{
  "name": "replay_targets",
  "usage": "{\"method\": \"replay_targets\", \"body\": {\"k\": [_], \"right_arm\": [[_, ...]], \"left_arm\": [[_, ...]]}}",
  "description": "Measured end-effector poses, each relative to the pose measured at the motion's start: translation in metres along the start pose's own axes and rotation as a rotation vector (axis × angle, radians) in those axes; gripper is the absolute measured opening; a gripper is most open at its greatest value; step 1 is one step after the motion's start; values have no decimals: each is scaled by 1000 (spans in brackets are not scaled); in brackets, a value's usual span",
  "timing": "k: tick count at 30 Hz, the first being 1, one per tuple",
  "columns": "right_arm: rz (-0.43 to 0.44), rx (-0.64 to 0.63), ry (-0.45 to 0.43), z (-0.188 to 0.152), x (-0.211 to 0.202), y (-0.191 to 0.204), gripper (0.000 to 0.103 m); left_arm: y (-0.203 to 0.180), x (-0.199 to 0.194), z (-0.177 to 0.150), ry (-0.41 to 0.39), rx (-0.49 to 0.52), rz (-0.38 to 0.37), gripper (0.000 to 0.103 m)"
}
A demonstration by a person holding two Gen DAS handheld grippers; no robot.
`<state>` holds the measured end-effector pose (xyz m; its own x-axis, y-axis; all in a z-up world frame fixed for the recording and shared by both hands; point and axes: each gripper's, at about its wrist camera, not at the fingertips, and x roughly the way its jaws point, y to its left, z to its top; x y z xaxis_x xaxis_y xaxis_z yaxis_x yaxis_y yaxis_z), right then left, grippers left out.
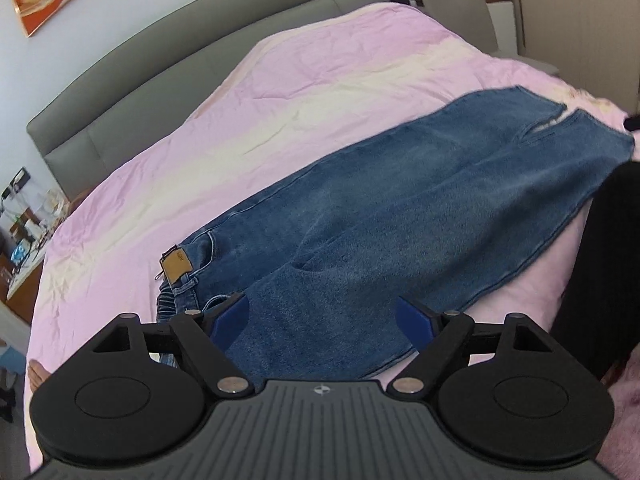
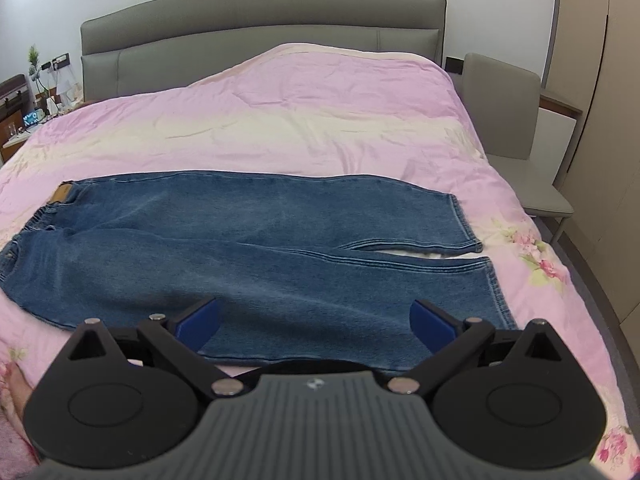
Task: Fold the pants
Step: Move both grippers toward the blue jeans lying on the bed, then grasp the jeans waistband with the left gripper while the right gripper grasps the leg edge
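Blue jeans point(image 2: 248, 248) lie flat across the pink bed cover point(image 2: 304, 112), waistband with a tan leather patch point(image 2: 62, 193) at the left, leg hems at the right with a small gap between them. In the left wrist view the jeans point(image 1: 400, 208) run from the waistband and patch point(image 1: 176, 270) near me to the hems at the far right. My left gripper point(image 1: 322, 322) is open and empty, hovering over the seat area near the waistband. My right gripper point(image 2: 316, 322) is open and empty, above the near leg's lower edge.
A grey padded headboard point(image 2: 260, 20) backs the bed. A grey chair point(image 2: 516, 128) stands at the right side by beige wardrobe doors point(image 2: 600, 120). A cluttered bedside table point(image 2: 24, 120) is at the left. A dark-sleeved arm point(image 1: 604, 256) shows at the right.
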<state>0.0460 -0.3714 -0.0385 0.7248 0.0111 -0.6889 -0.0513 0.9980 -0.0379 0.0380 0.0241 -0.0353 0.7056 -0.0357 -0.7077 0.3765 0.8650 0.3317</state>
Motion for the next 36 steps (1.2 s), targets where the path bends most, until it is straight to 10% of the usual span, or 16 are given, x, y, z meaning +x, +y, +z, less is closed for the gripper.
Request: {"method": "replay_targets", "body": {"k": [17, 28, 36], "right_arm": [[-12, -148, 219, -4, 115, -85, 68], [79, -498, 427, -41, 154, -104, 69], [62, -629, 410, -74, 157, -105, 75]], "left_arm": [[22, 136, -115, 340, 664, 51, 89], [20, 164, -117, 326, 648, 106, 91], [2, 160, -116, 314, 605, 187, 42]]}}
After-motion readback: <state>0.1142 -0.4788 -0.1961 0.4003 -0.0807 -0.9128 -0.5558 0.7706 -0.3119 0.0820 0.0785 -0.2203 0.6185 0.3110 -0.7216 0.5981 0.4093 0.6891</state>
